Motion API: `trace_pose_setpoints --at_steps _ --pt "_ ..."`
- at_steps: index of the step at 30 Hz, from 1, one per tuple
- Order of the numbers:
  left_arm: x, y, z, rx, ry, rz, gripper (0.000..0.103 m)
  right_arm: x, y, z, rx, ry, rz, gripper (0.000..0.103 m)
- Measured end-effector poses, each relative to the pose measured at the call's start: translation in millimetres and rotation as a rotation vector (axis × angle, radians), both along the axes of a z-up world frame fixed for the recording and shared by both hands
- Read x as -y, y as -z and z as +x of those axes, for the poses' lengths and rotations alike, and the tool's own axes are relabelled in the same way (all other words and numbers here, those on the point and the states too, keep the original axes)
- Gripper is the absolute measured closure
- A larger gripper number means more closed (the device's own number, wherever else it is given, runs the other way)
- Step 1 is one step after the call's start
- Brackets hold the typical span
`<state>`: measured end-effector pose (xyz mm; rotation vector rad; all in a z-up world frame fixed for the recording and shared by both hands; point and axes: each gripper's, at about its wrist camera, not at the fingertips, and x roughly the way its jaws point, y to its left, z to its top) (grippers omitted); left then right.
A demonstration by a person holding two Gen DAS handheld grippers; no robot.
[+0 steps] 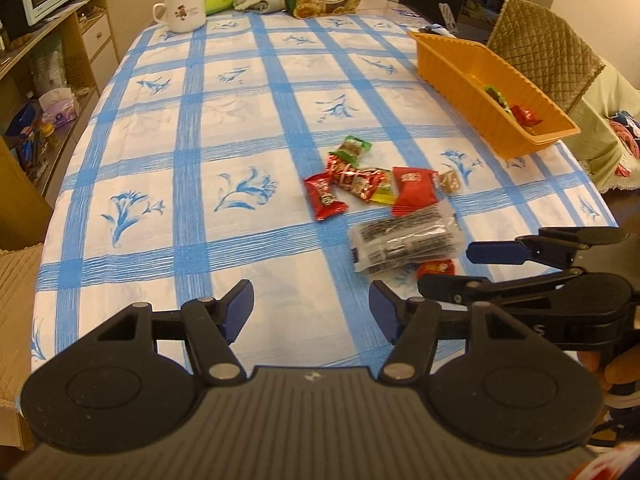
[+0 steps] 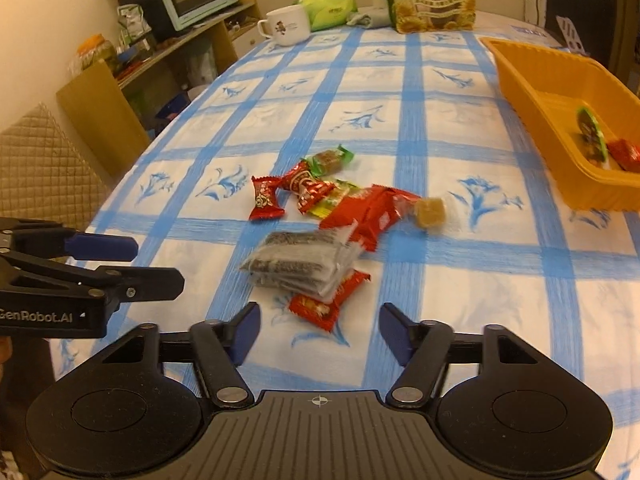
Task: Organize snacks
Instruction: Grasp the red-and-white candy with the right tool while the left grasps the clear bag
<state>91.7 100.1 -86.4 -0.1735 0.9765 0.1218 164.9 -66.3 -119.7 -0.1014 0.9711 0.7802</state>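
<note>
With both grippers' fingers open and empty, the right gripper (image 2: pixel 319 330) should drop onto the small red snack (image 2: pixel 329 301) nearest it on the worktop (image 2: pixel 500 300), then carry it to the orange basket (image 2: pixel 532 76); left gripper (image 1: pixel 311 307) idles.

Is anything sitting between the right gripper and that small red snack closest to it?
Nothing visible. The right gripper hangs open with only bare tablecloth before the red snack. The clear seed packet overlaps that snack's far end, not the near side.

Wrapped snacks (image 2: pixel 320 216) lie clustered near the orange basket (image 2: pixel 532 76).
</note>
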Motion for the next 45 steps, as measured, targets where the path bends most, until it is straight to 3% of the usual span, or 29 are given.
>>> trace_pose_setpoints --at_steps 6,11,17,26,32,37,45 --pt "-2 5 5 -0.015 0.004 0.005 0.042 -12 9 2 0.066 -0.013 -0.063 0.052" --pt "5 9 15 -0.023 0.052 0.019 0.042 -5 10 5 0.086 -0.029 -0.087 0.07" --pt "22 17 33 -0.028 0.164 0.055 0.042 22 9 13 0.063 0.015 -0.089 0.07" --pt "59 24 63 0.008 0.435 0.177 0.041 73 7 30 0.012 0.152 -0.092 0.07" --pt "72 37 79 -0.013 0.555 0.196 0.036 95 5 32 -0.018 0.212 -0.075 0.07" --pt "73 42 85 -0.042 0.55 0.168 0.042 105 5 31 -0.029 0.231 -0.068 0.07" --pt "86 38 78 -0.081 0.467 0.001 0.05 112 5 31 -0.043 0.22 -0.058 0.069"
